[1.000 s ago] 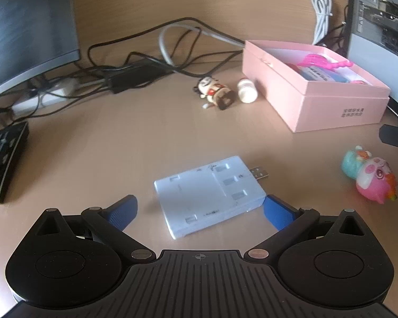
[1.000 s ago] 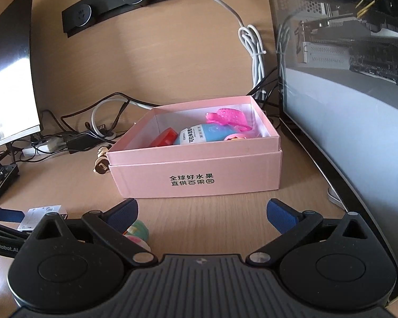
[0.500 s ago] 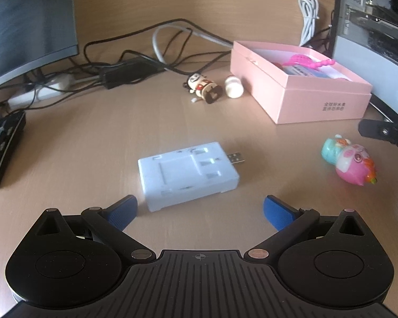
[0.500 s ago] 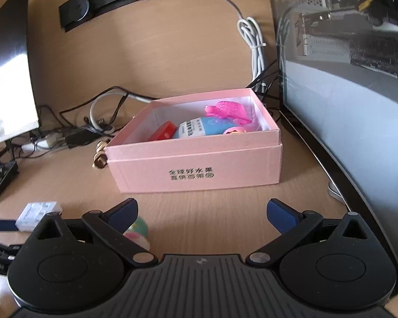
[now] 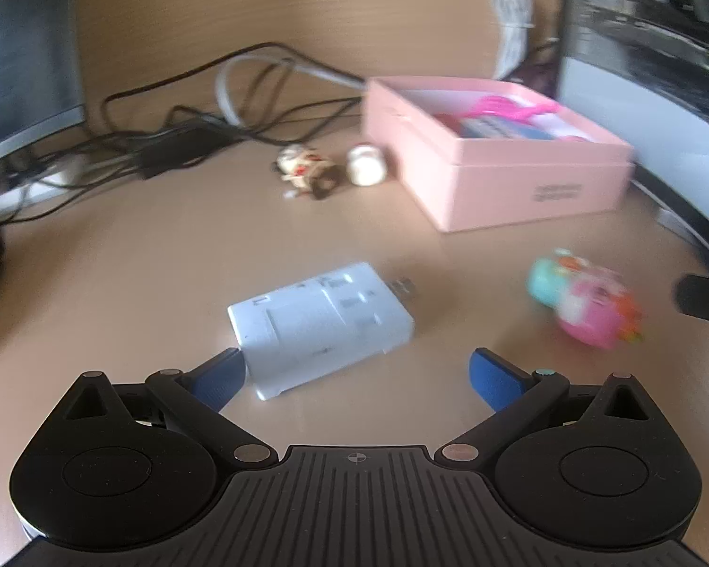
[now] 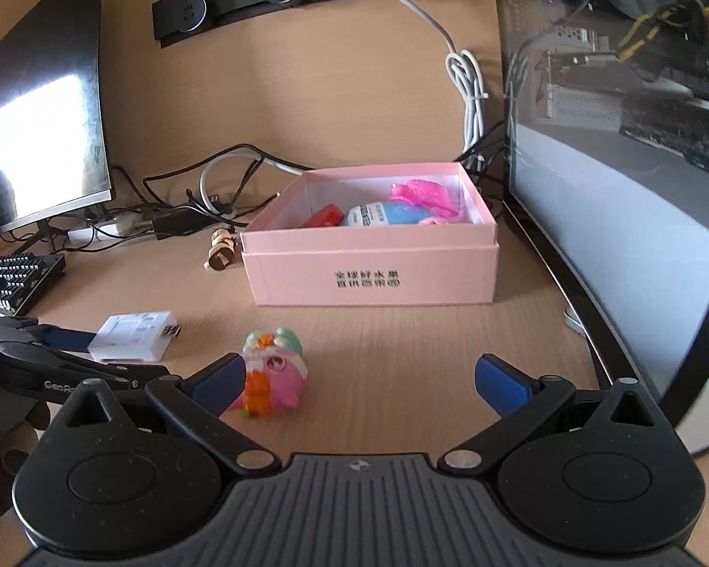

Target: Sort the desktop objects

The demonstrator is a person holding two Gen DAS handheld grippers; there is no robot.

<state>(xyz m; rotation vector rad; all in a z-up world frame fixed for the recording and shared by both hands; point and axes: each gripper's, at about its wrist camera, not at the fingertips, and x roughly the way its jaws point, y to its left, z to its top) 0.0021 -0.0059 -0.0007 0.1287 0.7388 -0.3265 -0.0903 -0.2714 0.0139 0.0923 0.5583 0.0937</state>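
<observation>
Gaping wide, left gripper (image 5: 354, 373): left fingertip touching white hub (image 5: 319, 326), nothing grasped. Right gripper (image 6: 359, 380): released, pink toy (image 6: 272, 368) just beside its left finger. Pink box (image 6: 371, 279): far, centre, holding items. Figurine (image 5: 307, 170): left of box. Desk (image 5: 142, 255).

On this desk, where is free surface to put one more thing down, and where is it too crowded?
Free: the strip in front of the pink box, between it and the right gripper; also the wide patch between the keyboard, the white USB hub and the small figurine. Crowded: the cables behind, and around the pink toy.
</observation>
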